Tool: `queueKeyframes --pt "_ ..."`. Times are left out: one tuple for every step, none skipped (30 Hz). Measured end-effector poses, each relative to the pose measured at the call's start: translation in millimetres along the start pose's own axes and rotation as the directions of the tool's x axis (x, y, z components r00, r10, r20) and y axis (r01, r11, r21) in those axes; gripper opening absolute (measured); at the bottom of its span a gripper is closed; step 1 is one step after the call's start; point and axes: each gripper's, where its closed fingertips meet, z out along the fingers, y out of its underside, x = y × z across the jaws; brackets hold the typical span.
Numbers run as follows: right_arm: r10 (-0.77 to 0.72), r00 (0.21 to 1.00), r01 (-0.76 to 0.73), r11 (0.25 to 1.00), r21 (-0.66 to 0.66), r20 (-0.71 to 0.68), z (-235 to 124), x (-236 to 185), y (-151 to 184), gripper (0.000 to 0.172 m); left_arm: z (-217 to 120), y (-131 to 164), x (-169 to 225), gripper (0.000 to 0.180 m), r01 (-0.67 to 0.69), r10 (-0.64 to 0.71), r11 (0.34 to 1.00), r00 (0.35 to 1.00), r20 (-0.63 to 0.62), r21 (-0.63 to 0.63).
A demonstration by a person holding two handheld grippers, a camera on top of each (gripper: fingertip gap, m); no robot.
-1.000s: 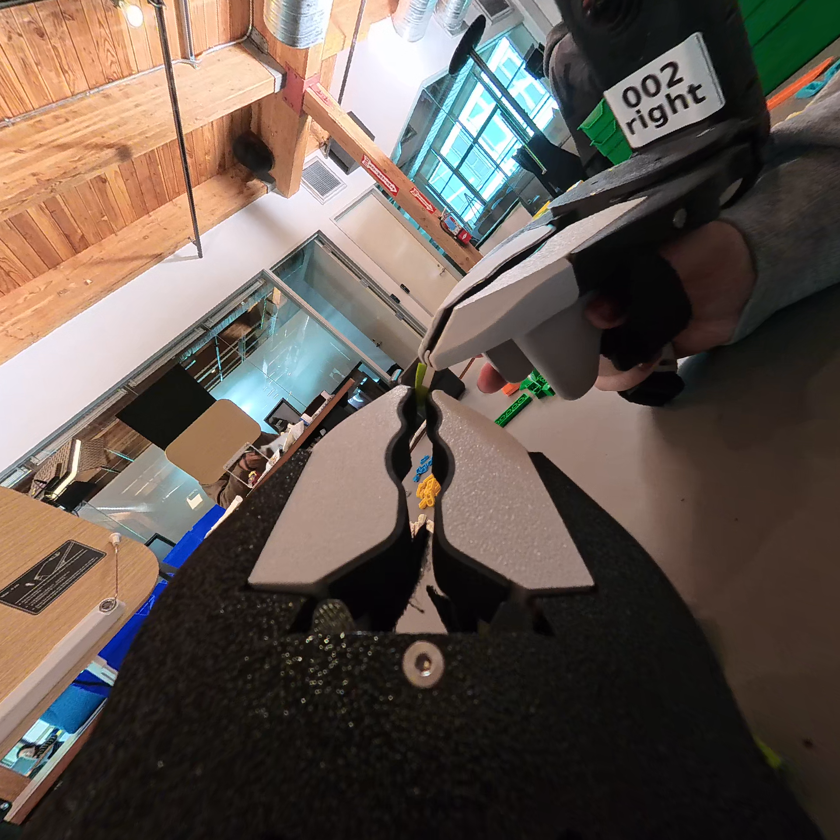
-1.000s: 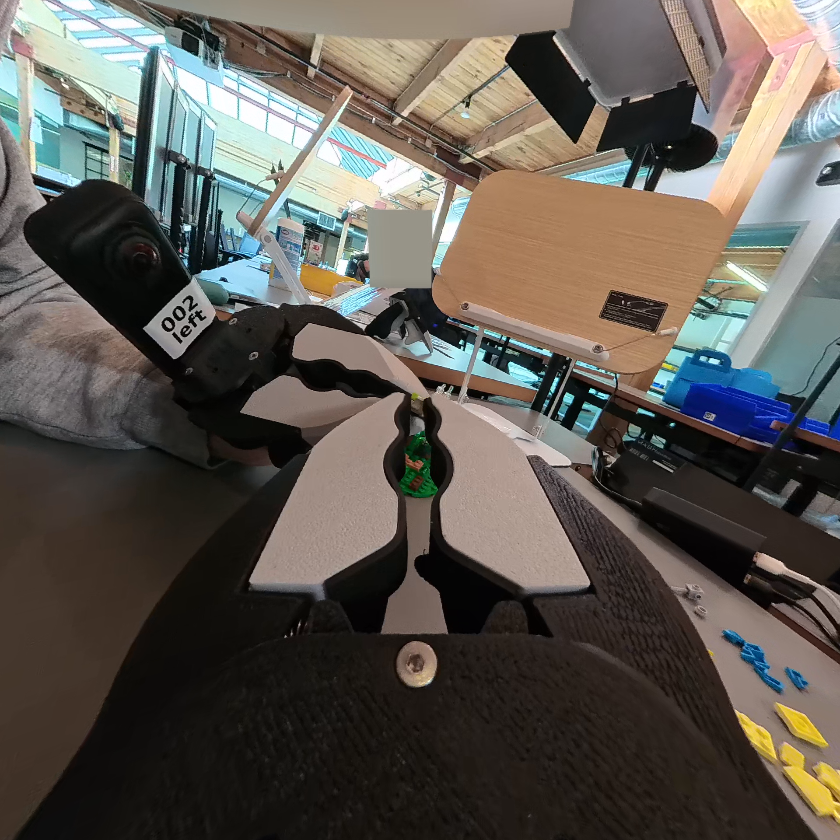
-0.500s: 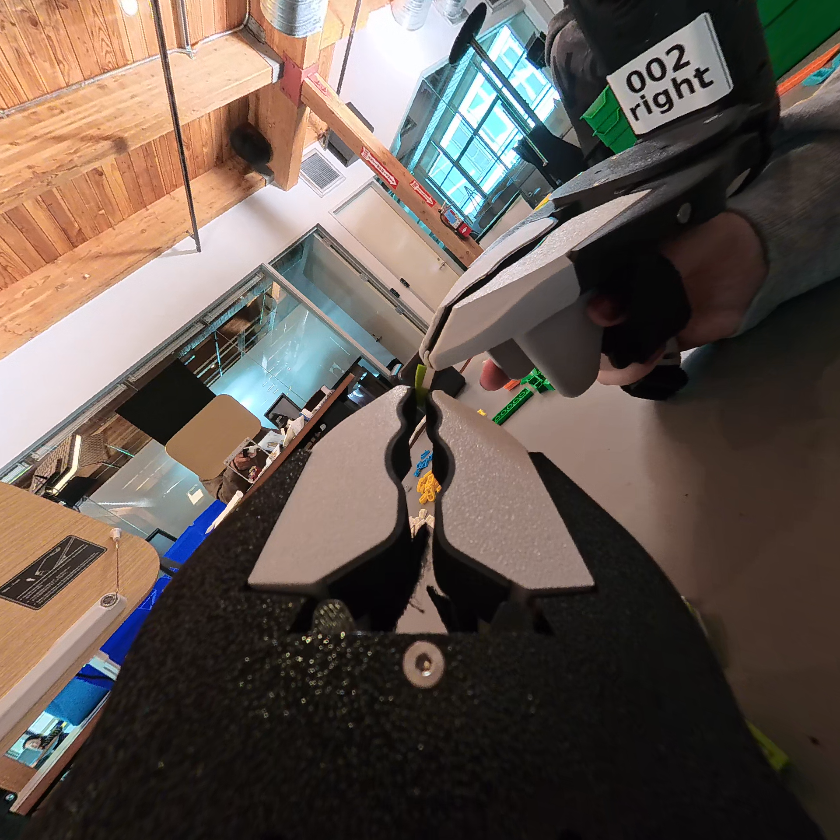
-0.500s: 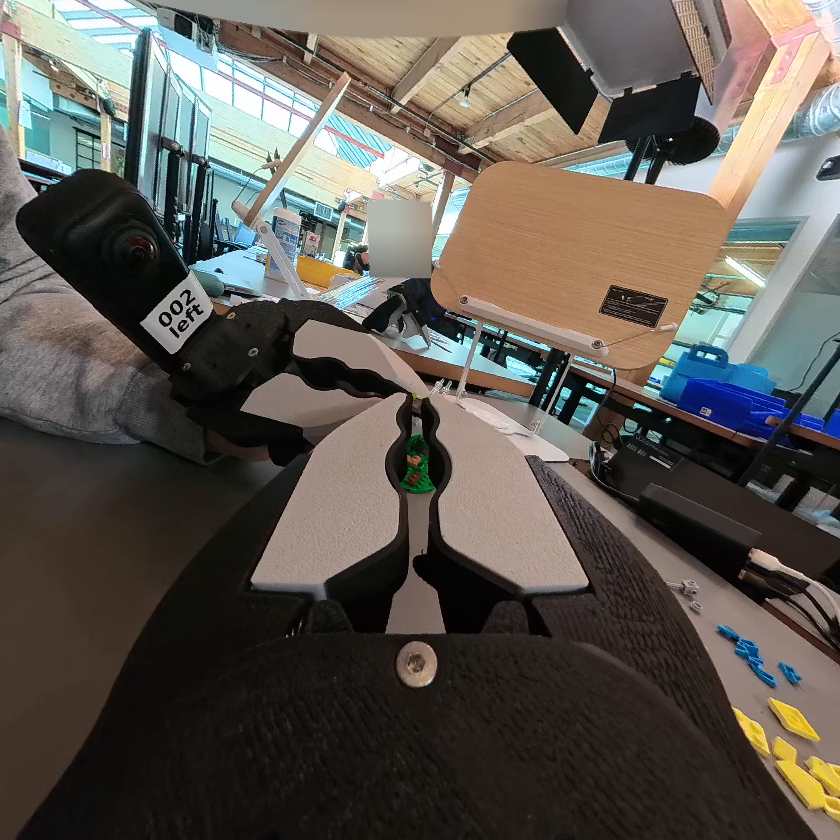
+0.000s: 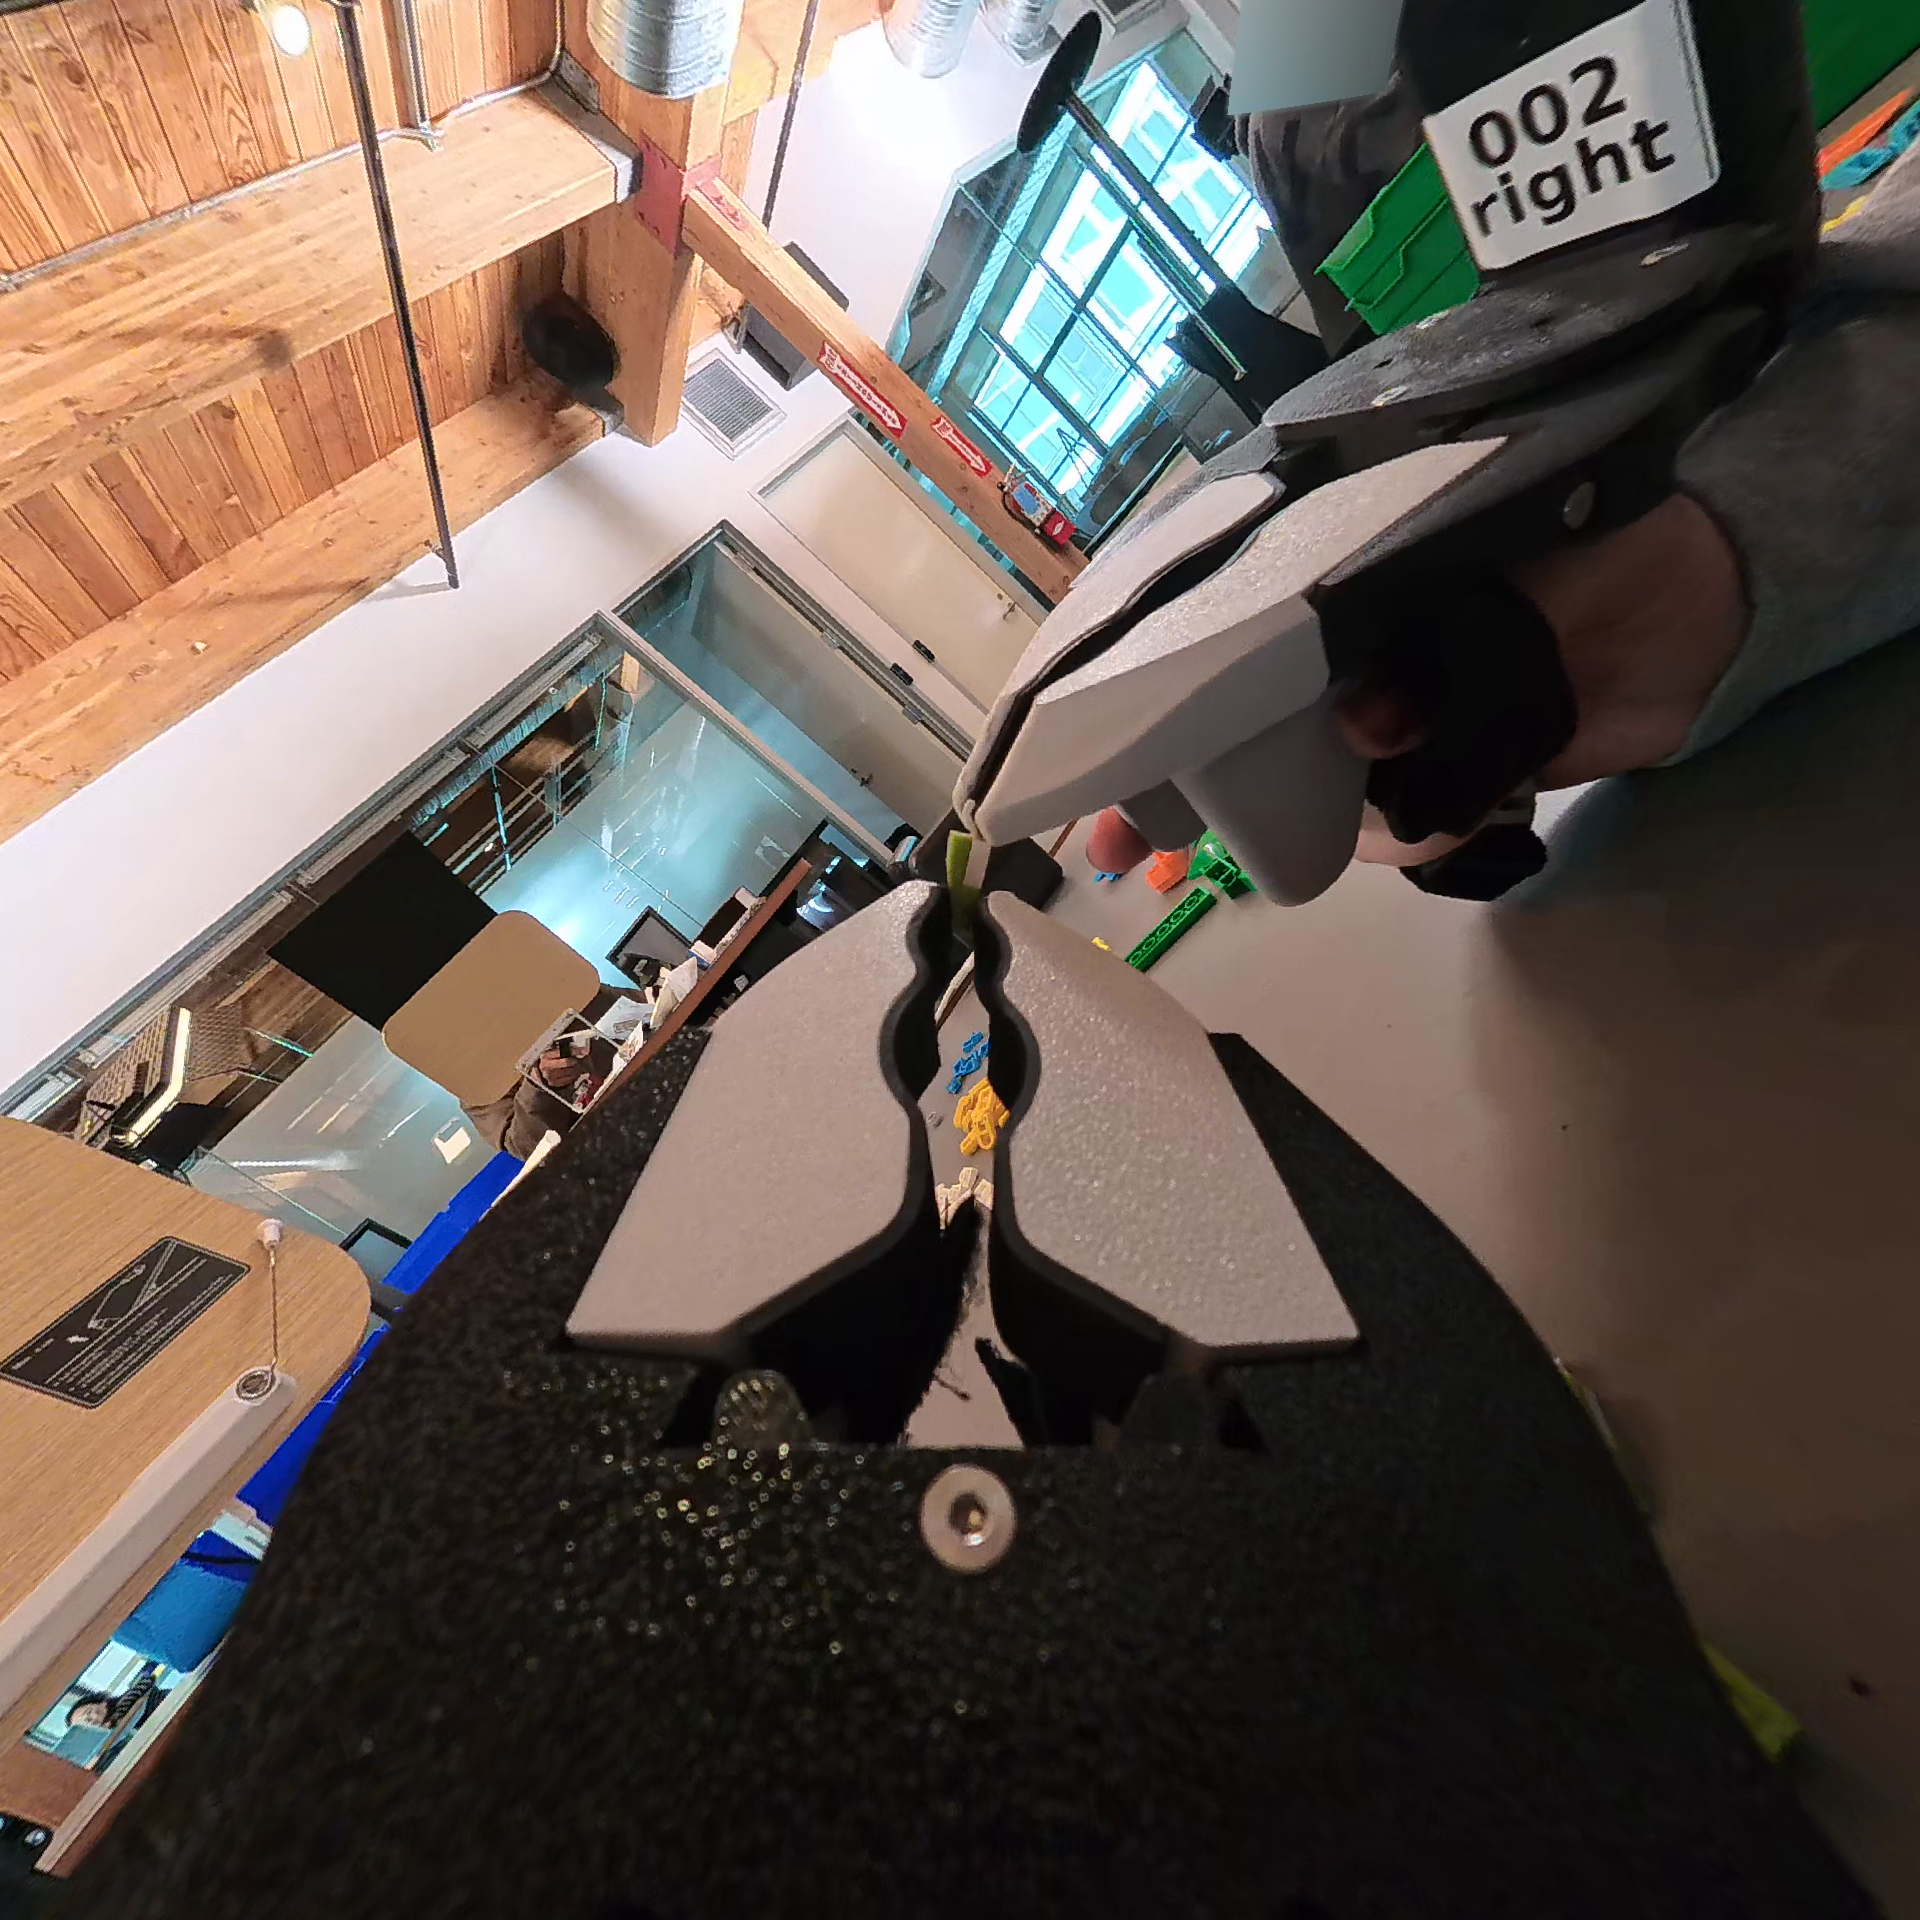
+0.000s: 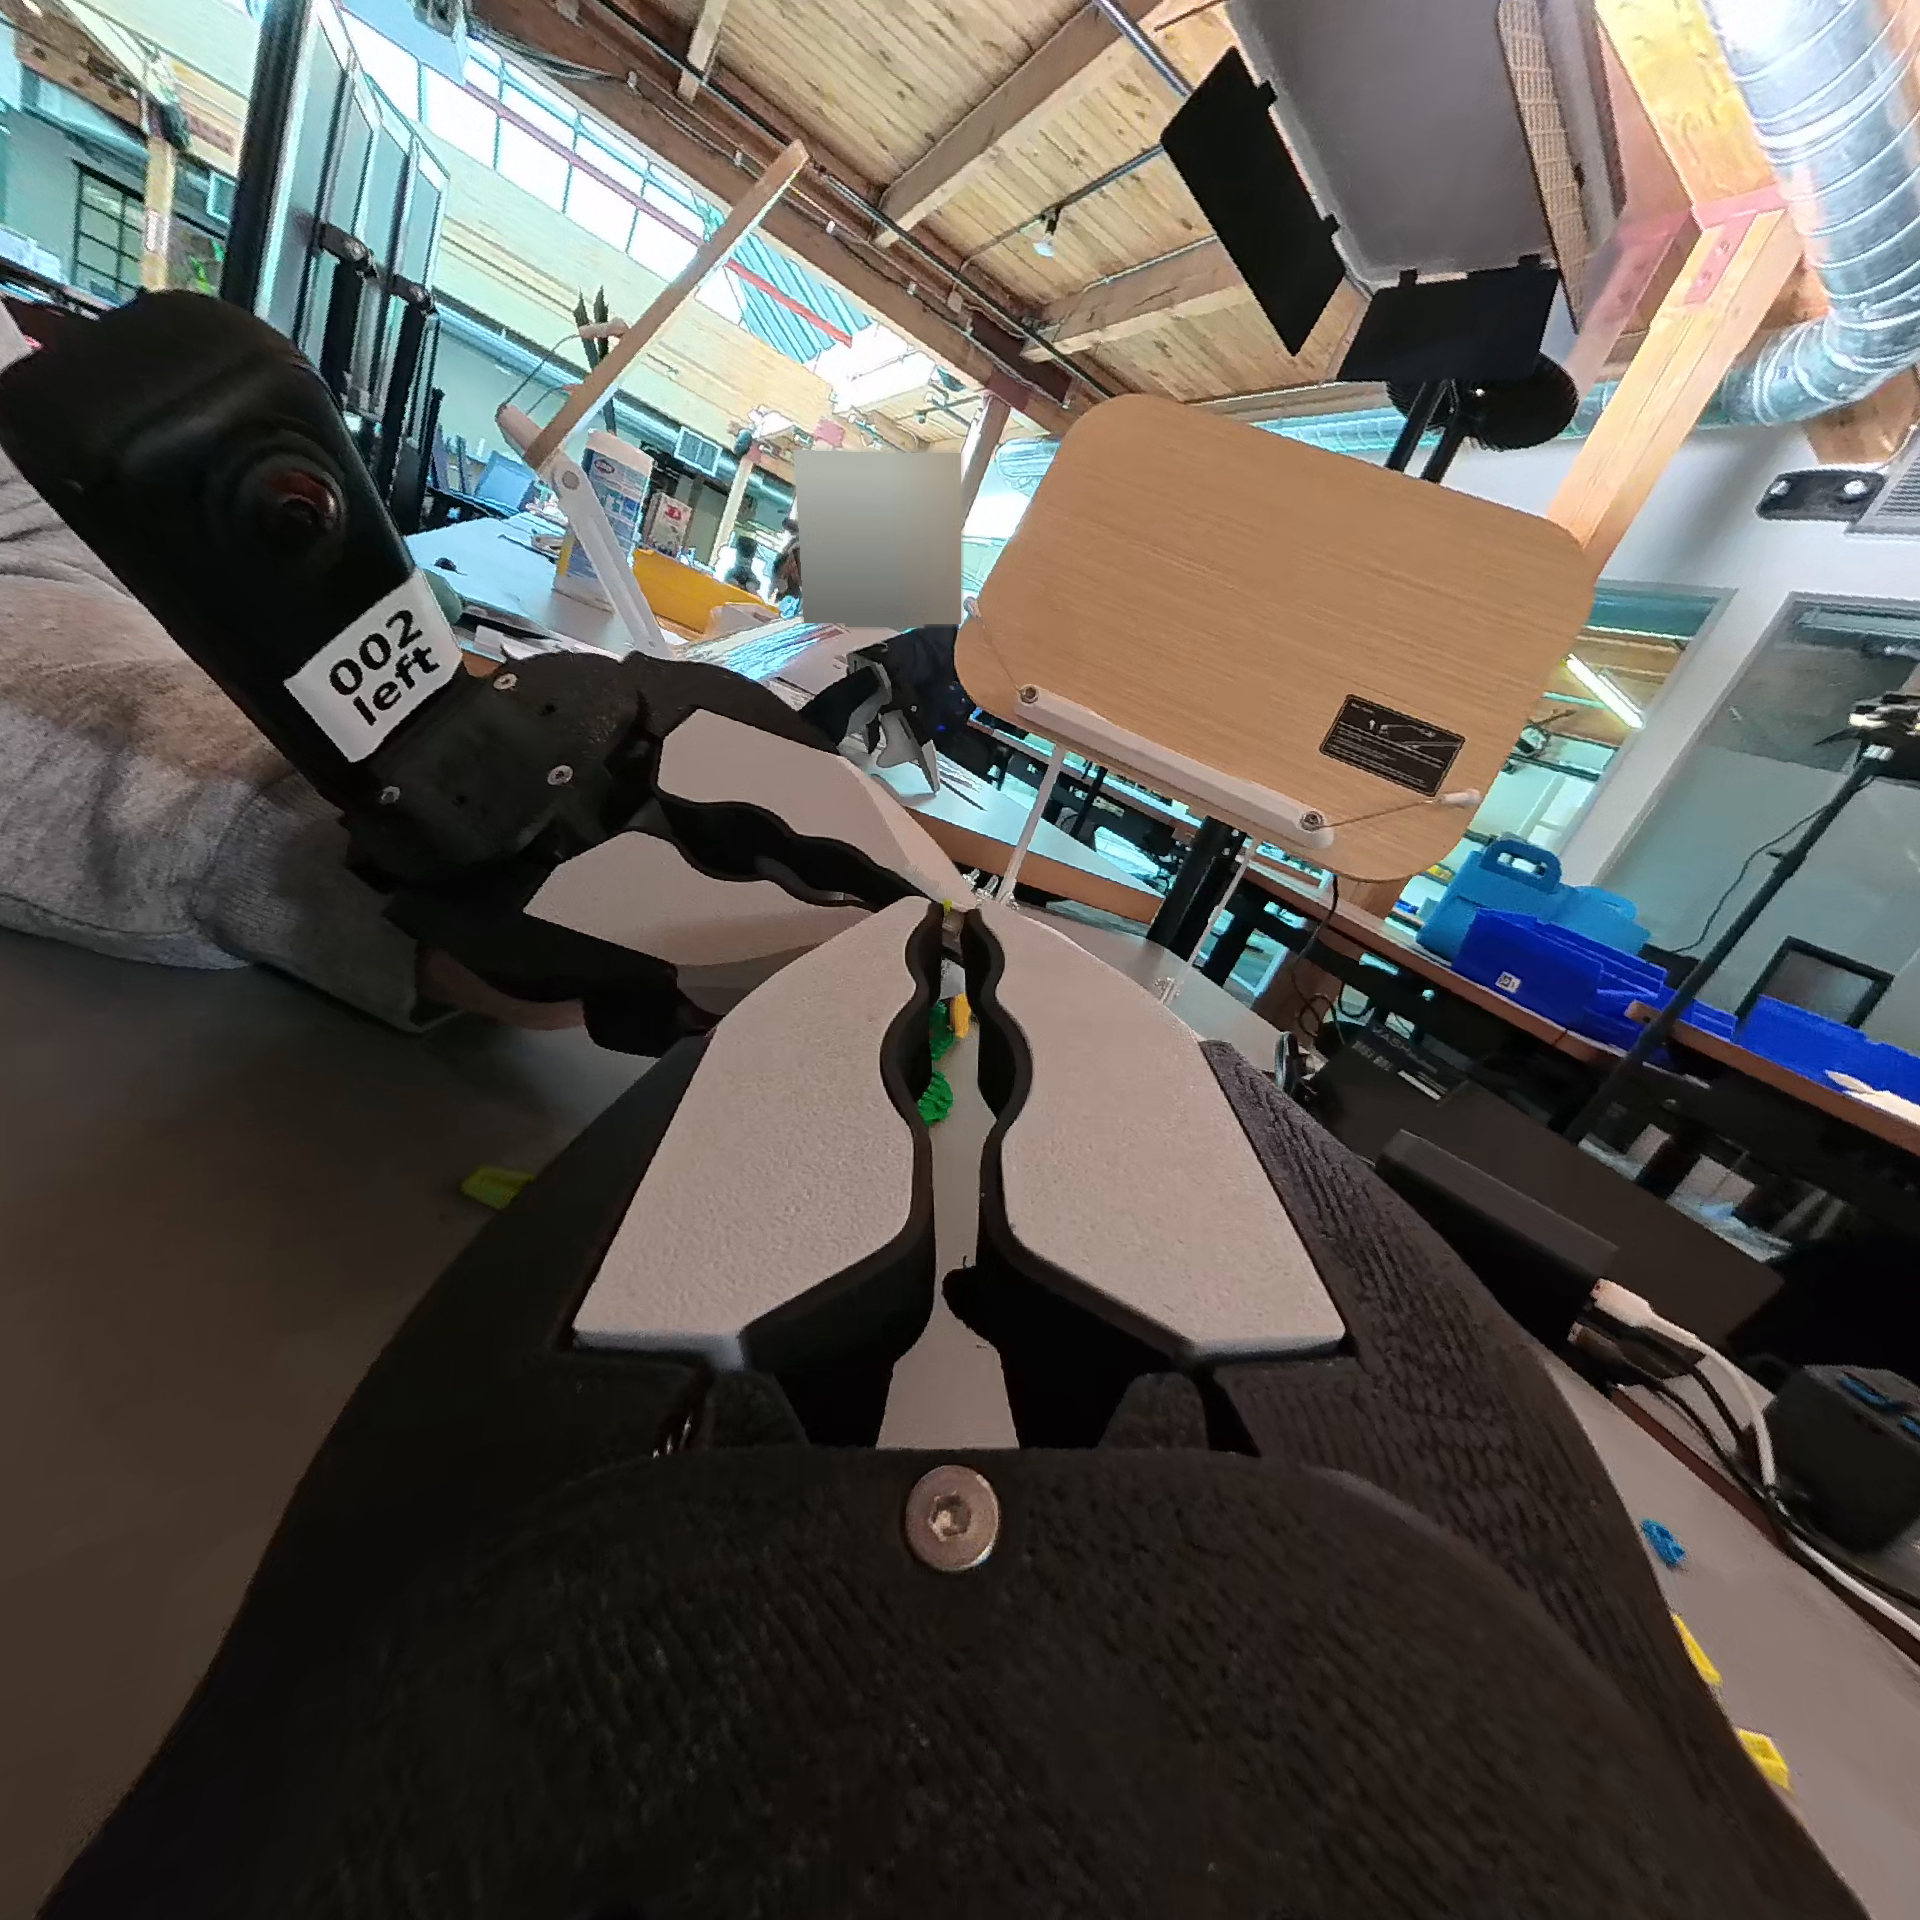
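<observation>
Left gripper (image 5: 961, 902) and right gripper (image 5: 975, 821) both pinching thin lime-green strip (image 5: 958, 868); strip mostly hidden between tips, ends unclear

- Right gripper (image 6: 954, 920) fills the lower frame, its grey fingers (image 6: 790, 1122) drawn close together, tips nearly meeting at a tiny lime-green piece (image 6: 944, 912).
- Left gripper (image 6: 961, 902) reaches in from 10 o'clock, meeting the same spot tip to tip.
- Green bricks (image 6: 940, 1096) lie on the grey table (image 6: 260, 1122) behind the finger gap.
- Wooden board on a stand (image 6: 1268, 613) at 1 o'clock.
- Blue bins (image 6: 1558, 945) at 3 o'clock.
- Yellow pieces (image 6: 1756, 1756) at 4 o'clock.
</observation>
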Motion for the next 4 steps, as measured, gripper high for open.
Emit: queueKeyframes --pt "-0.004 1.000 0.004 1.000 -0.002 -0.002 0.1 0.1 0.2 0.003 0.1 0.3 0.1 0.003 -0.001 0.001 1.000 1.000 0.000 -0.001" --pt "-0.009 1.000 0.009 1.000 -0.004 -0.004 0.1 0.3 0.4 0.003 0.1 0.7 0.1 0.003 -0.001 0.001 1.000 1.000 0.000 -0.003" --pt "-0.013 1.000 0.013 1.000 -0.005 -0.006 0.1 0.3 0.6 0.003 0.1 0.9 0.0 0.003 0.000 0.000 1.000 1.000 0.000 -0.004" --pt "-0.019 1.000 0.019 1.000 -0.007 -0.010 0.3 0.6 1.0 0.003 0.2 1.2 -0.1 0.003 0.000 0.000 1.000 1.000 0.000 -0.005"
